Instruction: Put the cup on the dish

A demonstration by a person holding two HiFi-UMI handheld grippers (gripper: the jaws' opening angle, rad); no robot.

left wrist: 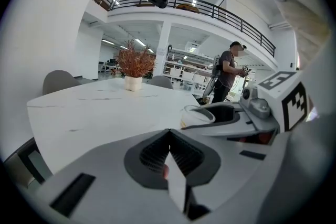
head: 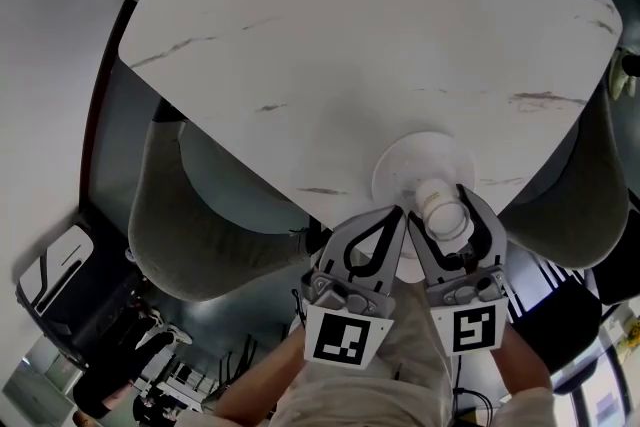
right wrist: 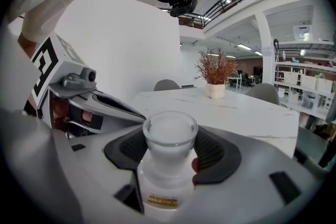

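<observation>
The right gripper (head: 442, 211) is clamped on the cup (head: 440, 199), its dark ribbed pads pressed against the cup's sides. In the right gripper view the cup (right wrist: 169, 136) lies along the jaws with its mouth pointing away from the camera and its base toward it. A small label (right wrist: 160, 200) with a yellow-orange band of print sits near the base, but the lettering is too small to read. In the head view the cup overlaps the 5 o'clock edge of the round white dish (head: 400, 165); whether the two touch cannot be told. The dish rests on the white marble-patterned table (head: 350, 45), toward the table's 5 o'clock edge. The left gripper (head: 398, 214) sits just beside the right one, at its 9 o'clock, with its jaws closed together and nothing between them, as the left gripper view (left wrist: 169, 131) shows. Each gripper carries a cube with a black-and-white square marker, the left cube (head: 347, 338) and the right cube (head: 475, 328); these are patterns, not letters. A potted plant (right wrist: 216, 71) with reddish-brown twigs stands in a pale pot at the table's far end, toward 1 o'clock in the right gripper view. A grey chair (head: 200, 235) stands at the table's 8 o'clock edge in the head view.
</observation>
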